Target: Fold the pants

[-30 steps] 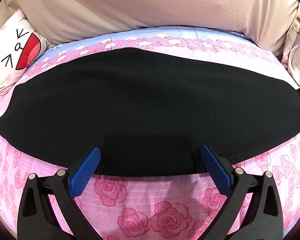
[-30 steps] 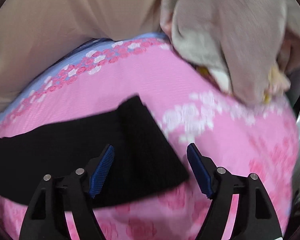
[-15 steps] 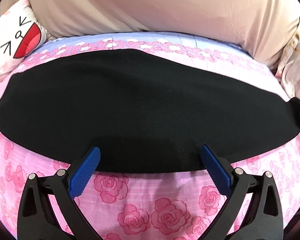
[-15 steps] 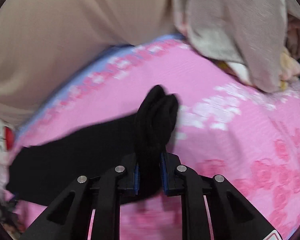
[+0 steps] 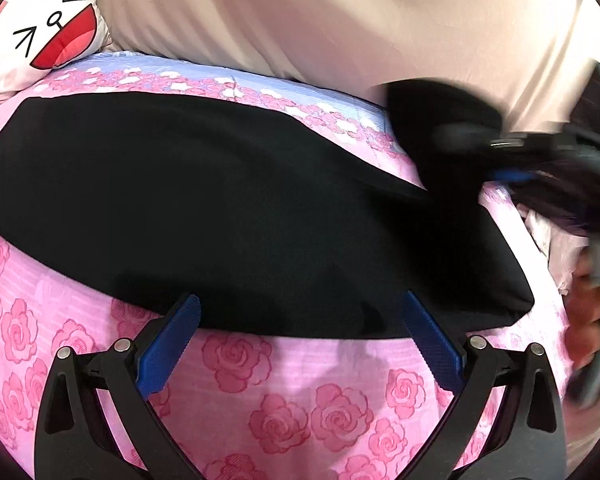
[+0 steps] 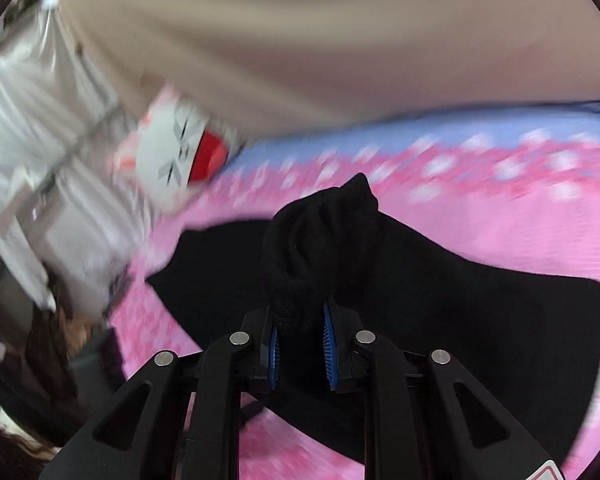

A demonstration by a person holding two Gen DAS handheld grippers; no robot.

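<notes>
The black pants (image 5: 204, 208) lie flat across a pink rose-print bedsheet (image 5: 300, 400). My left gripper (image 5: 300, 340) is open and empty, its blue pads at the near edge of the pants. My right gripper (image 6: 300, 344) is shut on a bunched end of the pants (image 6: 316, 256) and holds it lifted above the rest of the cloth. In the left wrist view the right gripper (image 5: 512, 160) shows blurred at the right, with the lifted black end (image 5: 432, 128) hanging from it over the flat part.
A white cartoon-face pillow (image 5: 40, 32) lies at the bed's far left corner; it also shows in the right wrist view (image 6: 180, 152). A beige cover (image 5: 340, 20) rises behind the bed. The person's hand (image 5: 588, 320) is at the right.
My right gripper closed on the right end of the pants, lifted it and swung it leftward over the flat part. My left gripper stayed open at the near edge.
</notes>
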